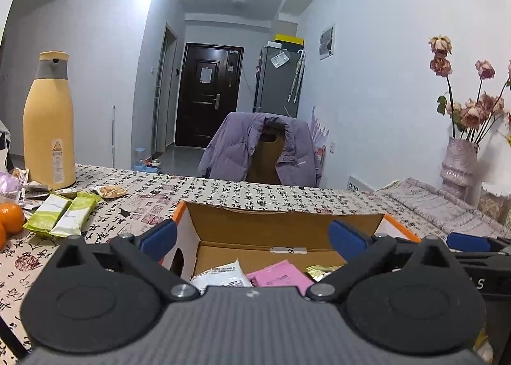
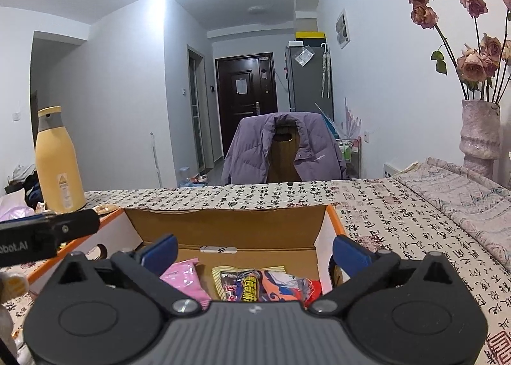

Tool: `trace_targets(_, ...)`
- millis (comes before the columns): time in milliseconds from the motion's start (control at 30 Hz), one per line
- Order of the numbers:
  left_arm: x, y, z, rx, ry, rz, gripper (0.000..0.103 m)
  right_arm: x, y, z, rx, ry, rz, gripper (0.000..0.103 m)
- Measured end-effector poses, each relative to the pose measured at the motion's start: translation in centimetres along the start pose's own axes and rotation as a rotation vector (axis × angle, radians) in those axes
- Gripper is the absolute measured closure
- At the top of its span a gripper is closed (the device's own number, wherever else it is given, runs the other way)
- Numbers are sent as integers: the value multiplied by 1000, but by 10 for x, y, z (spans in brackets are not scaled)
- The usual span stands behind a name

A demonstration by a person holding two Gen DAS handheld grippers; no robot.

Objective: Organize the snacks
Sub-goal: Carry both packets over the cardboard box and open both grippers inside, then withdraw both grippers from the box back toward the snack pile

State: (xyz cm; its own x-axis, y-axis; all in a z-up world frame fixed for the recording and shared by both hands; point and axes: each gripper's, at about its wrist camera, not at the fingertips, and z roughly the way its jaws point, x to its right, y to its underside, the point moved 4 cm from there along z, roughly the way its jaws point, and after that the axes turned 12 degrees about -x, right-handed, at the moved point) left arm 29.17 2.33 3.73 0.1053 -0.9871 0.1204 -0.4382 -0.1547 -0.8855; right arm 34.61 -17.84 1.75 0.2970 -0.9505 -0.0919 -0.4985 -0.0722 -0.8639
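- Two hand-held grippers over the open orange-edged cardboard box (image 1: 281, 221) on the desk (image 2: 399, 221); both wide open, nothing between the jaws.
- Left hand-held gripper (image 1: 252, 237) above the box's left half, tipped slightly down; right hand-held gripper (image 2: 254, 251) above the right half, likewise tipped.
- Already in the box: white printed packet (image 1: 223, 275), pink flat sachet (image 1: 281, 274), gold foil packet (image 1: 319, 270), multicoloured printed snack bag (image 2: 255, 282).
- Still out on the desk, left of the box: pair of green-and-white wrapped bars (image 1: 60, 214), small clear nut packet (image 1: 110, 191), near the tall yellow flask (image 1: 48, 122).
- Judged next: swing left to the bars, keep jaws wide, come in low and flat, pinch across the short side of one wrapper.
- Caution: lift clear of the box wall before release; avoid the oranges (image 1: 11, 217) just beside the bars.
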Motion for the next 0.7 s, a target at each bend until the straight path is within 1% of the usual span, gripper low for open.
trace_targets(133, 2, -6, -9, 4, -15, -4, 0, 2, -6, -12, 23, 32, -5, 0)
trace_targets(300, 8, -10, -30, 19, -13, 24, 0, 3, -11, -32, 35, 40, -24, 0)
trace_targets(400, 8, -9, -42, 10, -6, 25, 0, 8, -10, -46, 34, 40, -22, 0)
trace_targets(567, 3, 5, -63, -24, -1, 27, 0, 16, 3, -72, 25, 53, -35, 0)
trace_targets(700, -5, 21, -78, -51, -2, 32, 0, 26, 22, -89, -9, 66, -50, 0)
